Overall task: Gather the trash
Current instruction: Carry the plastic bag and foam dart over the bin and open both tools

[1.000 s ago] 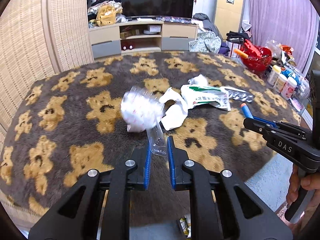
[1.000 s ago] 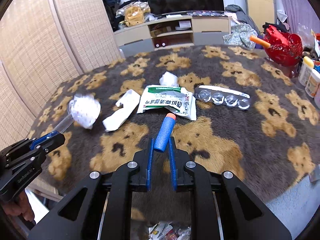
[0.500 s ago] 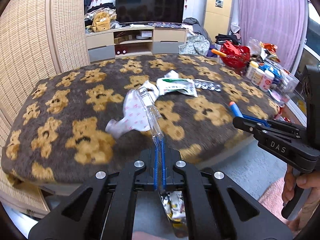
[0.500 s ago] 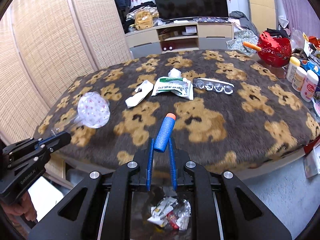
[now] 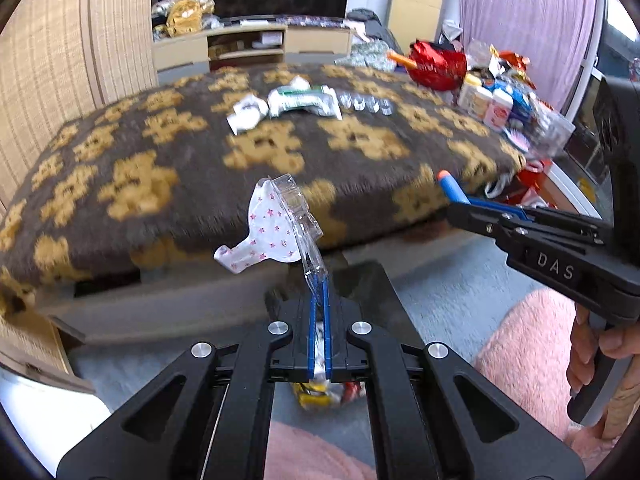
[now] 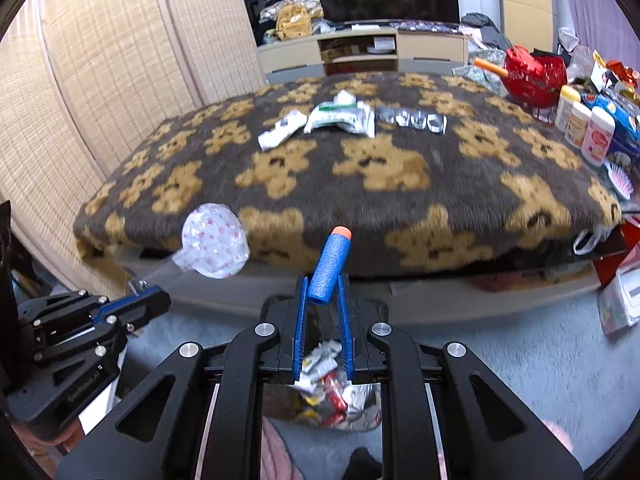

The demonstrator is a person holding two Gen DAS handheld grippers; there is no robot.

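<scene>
Left claw [image 5: 319, 300] pinches a clear star-printed plastic package [image 5: 276, 226]; right claw [image 6: 323, 300] clamps a blue foam dart [image 6: 331, 266], both above the trash bin [image 6: 332, 384].

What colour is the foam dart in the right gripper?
The foam dart has a blue body and an orange tip, clearest in the right wrist view.

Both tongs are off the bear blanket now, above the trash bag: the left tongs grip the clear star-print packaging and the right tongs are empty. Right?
Not quite. The right tongs are not empty: the right wrist view shows them shut on a blue foam dart with an orange tip. The rest holds: the left tongs grip the clear star-print packaging, and both are off the bear blanket, above the trash bag.
</scene>
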